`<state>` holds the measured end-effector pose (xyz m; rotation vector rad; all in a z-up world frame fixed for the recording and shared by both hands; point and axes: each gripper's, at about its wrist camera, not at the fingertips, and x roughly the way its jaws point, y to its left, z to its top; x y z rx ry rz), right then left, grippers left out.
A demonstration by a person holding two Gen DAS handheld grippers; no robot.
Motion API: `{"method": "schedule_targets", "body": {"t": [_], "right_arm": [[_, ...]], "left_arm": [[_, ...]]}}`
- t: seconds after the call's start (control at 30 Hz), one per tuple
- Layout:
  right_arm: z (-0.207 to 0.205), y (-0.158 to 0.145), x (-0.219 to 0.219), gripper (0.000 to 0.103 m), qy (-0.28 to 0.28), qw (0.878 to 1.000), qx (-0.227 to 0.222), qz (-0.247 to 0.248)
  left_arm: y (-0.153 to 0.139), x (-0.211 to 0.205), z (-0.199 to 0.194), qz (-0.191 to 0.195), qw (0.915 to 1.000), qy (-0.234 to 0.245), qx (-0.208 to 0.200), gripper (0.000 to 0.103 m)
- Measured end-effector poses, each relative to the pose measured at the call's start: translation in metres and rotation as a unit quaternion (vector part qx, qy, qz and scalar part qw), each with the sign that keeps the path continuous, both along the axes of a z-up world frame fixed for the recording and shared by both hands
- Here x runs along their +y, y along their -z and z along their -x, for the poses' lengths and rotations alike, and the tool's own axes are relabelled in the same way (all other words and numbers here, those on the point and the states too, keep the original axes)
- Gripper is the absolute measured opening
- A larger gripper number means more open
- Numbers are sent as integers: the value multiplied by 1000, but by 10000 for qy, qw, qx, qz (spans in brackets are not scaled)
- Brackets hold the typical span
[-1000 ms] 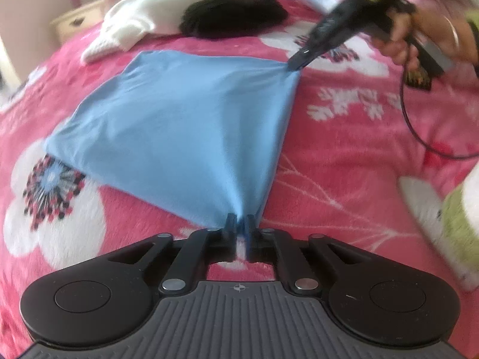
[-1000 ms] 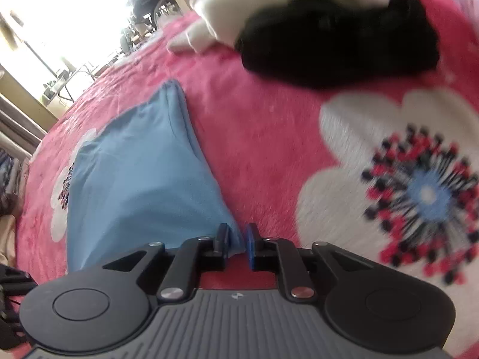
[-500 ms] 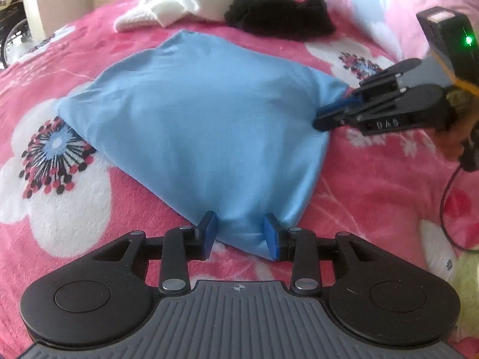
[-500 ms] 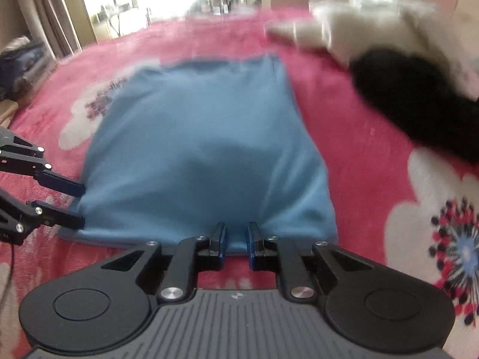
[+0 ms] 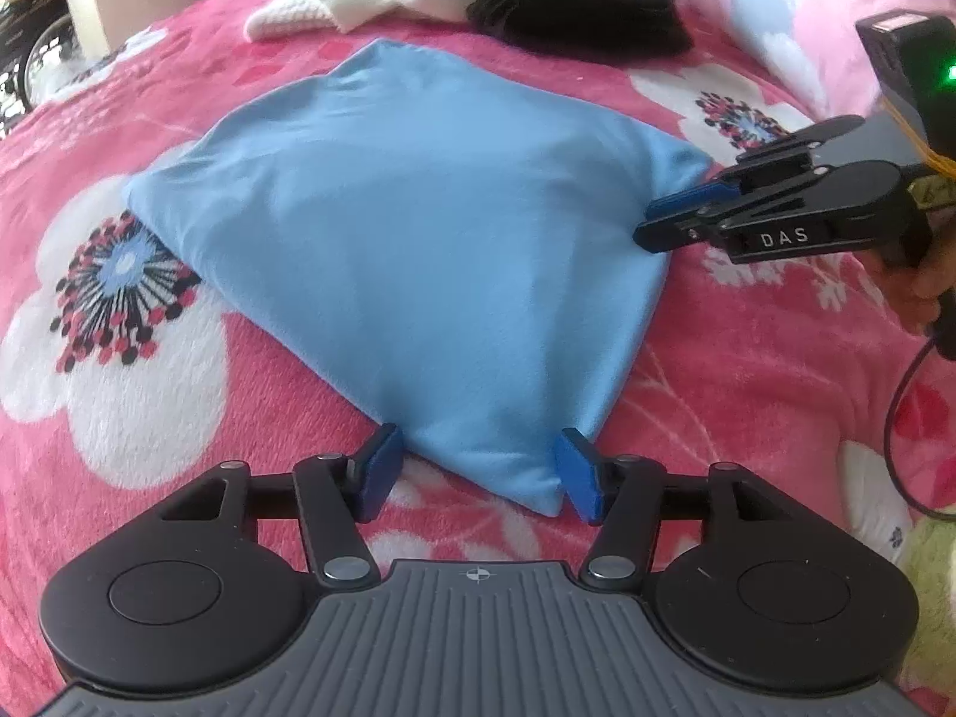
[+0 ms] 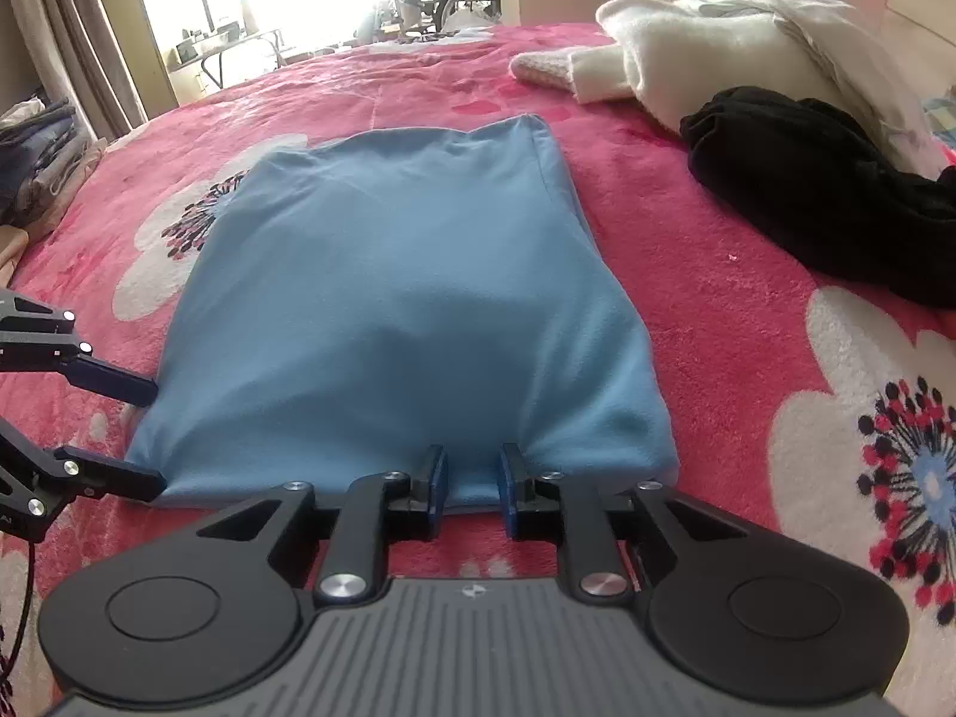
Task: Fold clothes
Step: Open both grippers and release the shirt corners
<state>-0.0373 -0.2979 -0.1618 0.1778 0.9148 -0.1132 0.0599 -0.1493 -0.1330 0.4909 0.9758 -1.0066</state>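
On the pink flowered bed [image 5: 747,394] the folded blue garment [image 5: 430,251] lies flat, long axis running away from both tongs; left tongs [image 5: 478,475] are opening around its near corner, right tongs [image 6: 469,487] opening over its near edge, gripping nothing.

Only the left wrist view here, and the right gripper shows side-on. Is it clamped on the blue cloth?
Observer: No. The right gripper has its jaws opening. The blue cloth lies flat between them, with its edge unpinched.
Operator: Does your view show my left gripper's jaws too?
Observer: Yes. The left gripper is opening, with the cloth's near left corner loose between its jaws.
Operator: Anything off the bed that I'm missing?
Observer: A pile of clothes sits beyond the bed's left edge.
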Motion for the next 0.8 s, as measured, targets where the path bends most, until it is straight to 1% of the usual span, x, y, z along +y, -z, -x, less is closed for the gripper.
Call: {"method": "schedule_targets", "body": {"t": [0.2,0.47,0.57,0.6,0.67,0.7,0.8], "right_arm": [[-1,-1,1,29,39,10000,9,-49],[0,-1,4,32,59,10000,18,-27],[0,-1,4,33,81,10000,22,-40],[-1,-1,4,34,88,9999,24,-46],[-1,-2,4,35,105,9999,27,-61],[-1,-2,4,35,119,9999,29,-70],[-1,-2,5,37,137,9999,37,-88]], "left_arm": [[-1,-1,-2,-17,10000,-48,66,58],[-1,-1,-5,13,9998,-125,151,61],[-2,-2,-6,-5,9997,-131,190,70],[-1,-2,-6,-16,9996,-113,252,79],[0,-4,-6,-50,9993,-90,346,100],[0,-4,-6,-73,9992,-88,379,102],[2,-4,-5,-146,9990,-182,385,103]]}}
